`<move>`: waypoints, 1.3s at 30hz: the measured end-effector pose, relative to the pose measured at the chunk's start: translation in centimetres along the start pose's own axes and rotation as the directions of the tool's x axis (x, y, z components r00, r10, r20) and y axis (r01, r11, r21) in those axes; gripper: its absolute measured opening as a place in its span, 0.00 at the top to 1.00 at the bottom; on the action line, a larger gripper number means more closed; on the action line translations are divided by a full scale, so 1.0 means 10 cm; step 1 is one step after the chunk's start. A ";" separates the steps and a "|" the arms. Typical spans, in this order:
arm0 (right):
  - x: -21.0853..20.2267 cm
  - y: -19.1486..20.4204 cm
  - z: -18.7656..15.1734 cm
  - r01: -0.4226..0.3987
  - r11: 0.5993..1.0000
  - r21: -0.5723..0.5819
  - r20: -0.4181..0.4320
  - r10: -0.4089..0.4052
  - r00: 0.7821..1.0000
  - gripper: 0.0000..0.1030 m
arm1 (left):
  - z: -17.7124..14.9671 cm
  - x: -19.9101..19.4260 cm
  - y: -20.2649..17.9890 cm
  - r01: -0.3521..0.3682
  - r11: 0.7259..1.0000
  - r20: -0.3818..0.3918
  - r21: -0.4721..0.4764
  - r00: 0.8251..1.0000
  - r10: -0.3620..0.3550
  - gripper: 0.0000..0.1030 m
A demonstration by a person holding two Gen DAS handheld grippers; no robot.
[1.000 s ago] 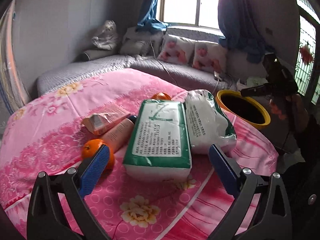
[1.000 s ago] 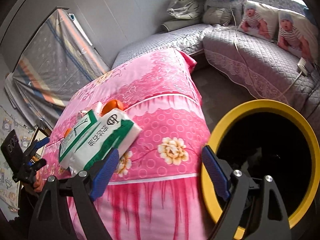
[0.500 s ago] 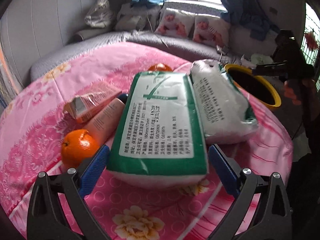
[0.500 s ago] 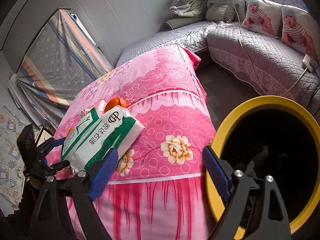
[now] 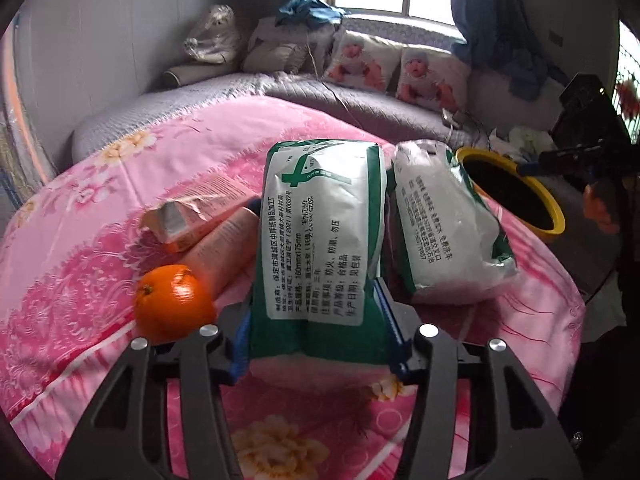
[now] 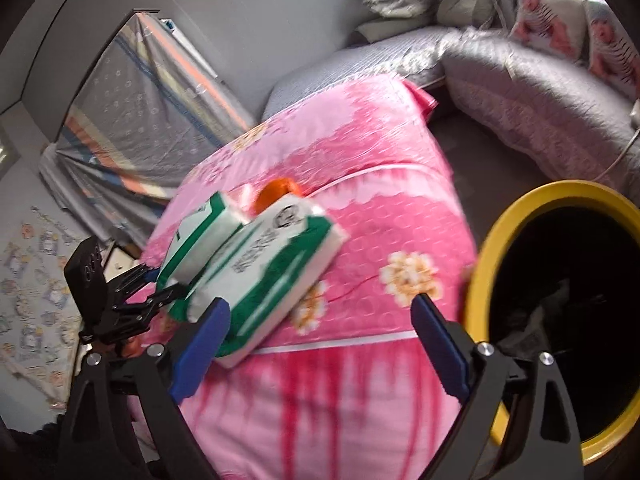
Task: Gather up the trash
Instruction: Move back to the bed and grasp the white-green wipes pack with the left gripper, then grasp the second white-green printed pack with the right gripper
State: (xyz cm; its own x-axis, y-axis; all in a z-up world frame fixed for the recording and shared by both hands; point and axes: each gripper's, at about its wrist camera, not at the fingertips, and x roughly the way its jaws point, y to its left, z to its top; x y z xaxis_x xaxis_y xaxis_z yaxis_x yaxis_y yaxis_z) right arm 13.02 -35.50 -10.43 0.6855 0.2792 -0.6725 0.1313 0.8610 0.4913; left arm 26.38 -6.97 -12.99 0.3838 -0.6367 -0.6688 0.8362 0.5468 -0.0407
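My left gripper (image 5: pixel 316 336) is shut on the near end of a green and white tissue pack (image 5: pixel 320 236) lying on the pink table cloth (image 5: pixel 80 280). A second, crumpled tissue pack (image 5: pixel 444 228) lies just right of it. The two packs also show in the right wrist view, the gripped one (image 6: pixel 200 240) and the other one (image 6: pixel 272 276). My right gripper (image 6: pixel 320 344) is open and empty, at the table's edge beside the yellow-rimmed bin (image 6: pixel 560 320). The bin also shows in the left wrist view (image 5: pixel 516 196).
An orange (image 5: pixel 172 300), a peach tube (image 5: pixel 224 248) and an opened small carton (image 5: pixel 192 212) lie left of the gripped pack. Another orange (image 6: pixel 276 192) sits behind the packs. A grey sofa (image 5: pixel 240 92) with cushions runs along the far wall.
My left gripper moved forward over the near tissue pack and shut on its end. The right gripper shifted a little; its view is blurred.
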 end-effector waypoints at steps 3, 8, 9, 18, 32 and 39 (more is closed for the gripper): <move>0.10 0.10 0.02 -0.015 1.000 0.005 -0.043 0.015 0.999 0.08 | -0.01 -0.16 0.05 -0.005 0.999 0.033 -0.031 0.999 0.006 0.53; 0.36 0.22 0.14 -0.026 0.998 0.065 -0.122 0.034 0.992 0.08 | -0.05 -0.40 0.07 -0.024 0.998 0.088 -0.064 0.996 0.030 0.53; 0.40 0.24 0.16 -0.018 0.998 0.067 -0.130 0.027 0.991 0.08 | -0.07 -0.47 0.06 -0.024 0.997 0.105 -0.072 0.994 0.031 0.53; 0.87 0.43 0.33 0.075 0.996 0.045 -0.225 -0.063 0.972 0.08 | -0.20 -0.88 -0.05 -0.015 0.996 0.199 -0.083 0.980 0.032 0.52; 1.77 1.19 0.46 0.262 0.914 -0.308 -0.259 -0.346 0.902 0.08 | -0.35 -1.14 0.06 -0.059 0.978 0.248 -0.202 0.963 0.109 0.51; 1.87 1.33 0.33 0.268 0.866 -0.421 -0.216 -0.383 0.898 0.31 | -0.38 -1.24 0.04 -0.111 0.966 0.241 -0.233 0.956 0.168 0.51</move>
State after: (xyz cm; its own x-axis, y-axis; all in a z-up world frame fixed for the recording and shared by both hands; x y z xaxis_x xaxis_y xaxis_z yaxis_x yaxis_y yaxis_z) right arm 29.98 -20.22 -14.61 0.4105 0.0126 -0.9118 -0.0037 0.9999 0.0121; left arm 20.44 3.23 -7.56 0.6013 -0.6479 -0.4676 0.6741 0.7255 -0.1385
